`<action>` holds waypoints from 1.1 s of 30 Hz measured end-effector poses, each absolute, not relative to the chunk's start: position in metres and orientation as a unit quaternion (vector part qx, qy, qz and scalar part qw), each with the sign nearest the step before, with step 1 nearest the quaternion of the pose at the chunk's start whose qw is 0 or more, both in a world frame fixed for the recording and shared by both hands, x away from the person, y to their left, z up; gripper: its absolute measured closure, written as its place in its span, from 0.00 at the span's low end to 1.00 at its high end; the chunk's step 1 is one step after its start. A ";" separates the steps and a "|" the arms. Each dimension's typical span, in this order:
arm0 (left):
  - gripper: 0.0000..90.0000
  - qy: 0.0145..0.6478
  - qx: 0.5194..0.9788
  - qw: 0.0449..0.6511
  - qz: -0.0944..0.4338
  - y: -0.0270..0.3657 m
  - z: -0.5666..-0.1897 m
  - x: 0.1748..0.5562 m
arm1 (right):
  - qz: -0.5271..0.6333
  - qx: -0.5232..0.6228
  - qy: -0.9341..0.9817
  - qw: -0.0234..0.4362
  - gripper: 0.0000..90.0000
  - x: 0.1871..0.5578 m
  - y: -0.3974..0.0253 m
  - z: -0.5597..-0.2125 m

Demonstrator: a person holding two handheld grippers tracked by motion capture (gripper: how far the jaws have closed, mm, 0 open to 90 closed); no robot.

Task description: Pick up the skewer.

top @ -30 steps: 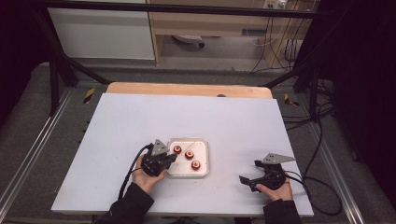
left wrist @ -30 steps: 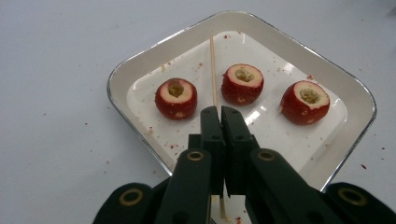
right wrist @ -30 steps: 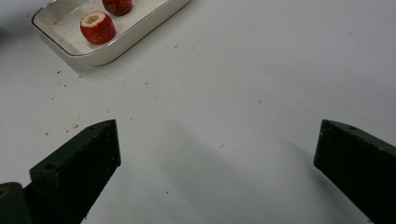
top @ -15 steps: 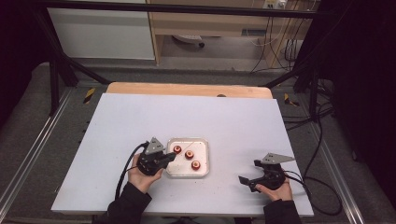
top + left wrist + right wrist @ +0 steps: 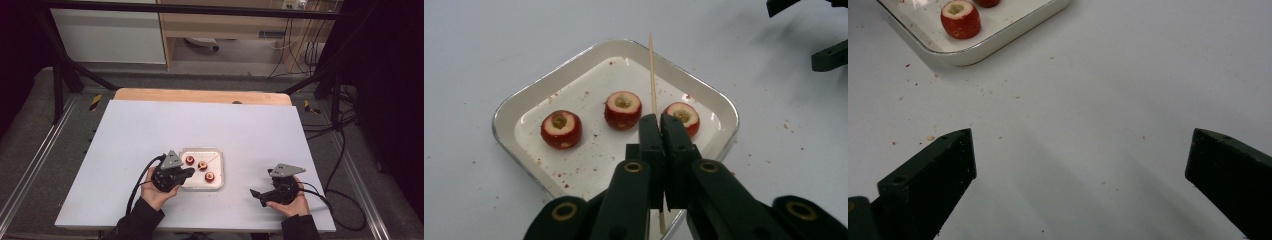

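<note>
A white table top (image 5: pixel 150 130) lies on a wooden board (image 5: pixel 200 95), framed by black metal struts (image 5: pixel 65 75). Beyond stand a white cabinet (image 5: pixel 107 37) and wooden shelving (image 5: pixel 225 25); cables (image 5: pixel 345 145) trail over grey floor (image 5: pixel 30 130)

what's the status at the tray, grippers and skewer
Left gripper shut on wooden skewer, over tray. Right gripper open, empty, beside tray. Three cored red fruits in tray. Nothing in the way.
</note>
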State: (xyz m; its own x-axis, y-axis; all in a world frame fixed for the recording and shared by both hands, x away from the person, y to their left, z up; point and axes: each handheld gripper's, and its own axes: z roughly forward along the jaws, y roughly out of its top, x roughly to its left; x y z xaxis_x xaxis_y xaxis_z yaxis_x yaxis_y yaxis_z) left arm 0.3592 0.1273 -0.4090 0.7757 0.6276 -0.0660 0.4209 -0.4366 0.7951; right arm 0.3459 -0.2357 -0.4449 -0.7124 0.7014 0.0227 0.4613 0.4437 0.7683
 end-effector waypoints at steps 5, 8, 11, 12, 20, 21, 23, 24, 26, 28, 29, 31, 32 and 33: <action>0.98 0.301 0.845 0.426 0.118 0.121 -0.407 0.357 | 0.383 0.314 0.852 0.171 0.02 0.344 -0.223 -0.436; 0.98 0.293 0.850 0.422 0.117 0.117 -0.407 0.356 | 0.380 0.302 0.856 0.177 0.03 0.346 -0.217 -0.433; 0.98 0.288 0.854 0.417 0.114 0.113 -0.406 0.355 | 0.365 0.277 0.869 0.189 0.04 0.348 -0.203 -0.427; 0.98 0.283 0.857 0.414 0.113 0.110 -0.406 0.356 | 0.360 0.270 0.872 0.192 0.05 0.348 -0.200 -0.426; 0.98 0.271 0.865 0.408 0.110 0.100 -0.404 0.355 | 0.326 0.214 0.893 0.224 0.07 0.349 -0.177 -0.415; 0.98 0.267 0.867 0.406 0.109 0.098 -0.403 0.354 | 0.320 0.206 0.896 0.227 0.08 0.349 -0.175 -0.414; 0.98 0.266 0.868 0.406 0.108 0.097 -0.403 0.354 | 0.316 0.198 0.899 0.231 0.08 0.349 -0.173 -0.412; 0.98 0.264 0.869 0.404 0.108 0.096 -0.402 0.354 | 0.311 0.192 0.901 0.233 0.09 0.349 -0.171 -0.411; 0.98 0.260 0.871 0.403 0.106 0.093 -0.401 0.355 | 0.298 0.174 0.907 0.242 0.11 0.348 -0.165 -0.408; 0.98 0.256 0.873 0.401 0.105 0.090 -0.401 0.354 | 0.292 0.160 0.911 0.243 0.12 0.347 -0.162 -0.407; 0.98 0.256 0.873 0.401 0.105 0.090 -0.401 0.354 | 0.290 0.154 0.912 0.245 0.13 0.347 -0.160 -0.406; 0.98 0.251 0.876 0.398 0.104 0.087 -0.400 0.354 | 0.284 0.138 0.915 0.250 0.16 0.346 -0.157 -0.405; 0.98 0.250 0.877 0.397 0.102 0.083 -0.400 0.354 | 0.280 0.130 0.917 0.253 0.17 0.345 -0.155 -0.405; 0.98 0.248 0.878 0.396 0.101 0.082 -0.400 0.354 | 0.276 0.122 0.919 0.255 0.18 0.345 -0.154 -0.404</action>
